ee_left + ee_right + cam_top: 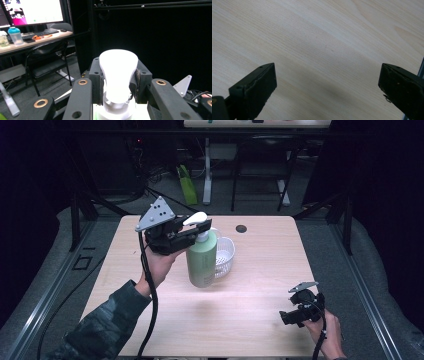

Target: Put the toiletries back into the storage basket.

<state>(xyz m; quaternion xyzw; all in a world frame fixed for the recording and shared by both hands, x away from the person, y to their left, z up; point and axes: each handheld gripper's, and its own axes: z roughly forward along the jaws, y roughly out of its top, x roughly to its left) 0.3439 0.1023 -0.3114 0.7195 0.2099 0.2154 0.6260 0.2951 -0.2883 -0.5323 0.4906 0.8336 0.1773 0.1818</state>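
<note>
The left gripper [192, 231] gripped the bottle [202, 259] by its slick, narrow pump [118, 72], likely top-heavy; the right gripper [295, 316] gaped empty.

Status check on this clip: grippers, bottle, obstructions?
Left gripper shut on pump head of green bottle. Right gripper open over table. White basket behind bottle.

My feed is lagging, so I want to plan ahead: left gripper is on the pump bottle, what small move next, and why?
Probably lift straight up a little. The left gripper is shut on the pump head of the green bottle, which stands beside the white basket.
</note>
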